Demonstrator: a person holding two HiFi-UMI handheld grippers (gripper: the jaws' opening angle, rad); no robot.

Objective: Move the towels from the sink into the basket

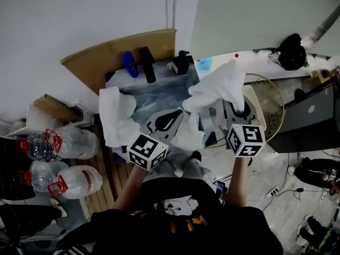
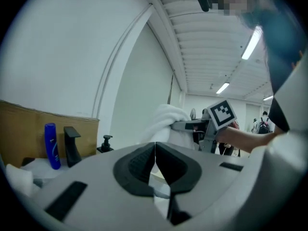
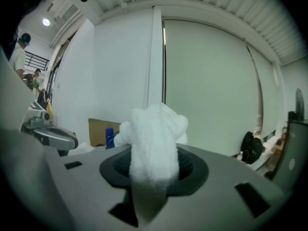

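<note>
Nearest, the left tool point(image 2: 155, 154) is clenched, its pads meeting. A sliver of white cloth shows under them, but I cannot tell whether it is pinched. To its right, the right tool point(image 3: 154, 166) is clamped on a bunched white towel point(image 1: 219, 87), held up over the sink's point(image 1: 159, 95) right edge, just left of the basket point(image 1: 280, 101). A second towel point(image 1: 113, 116) lies at the sink's left edge. The hold looks like a narrow pinch on a thick bunch, so a quick swing could shake it loose short of the basket. Its hanging tail could also drape over the rim.
</note>
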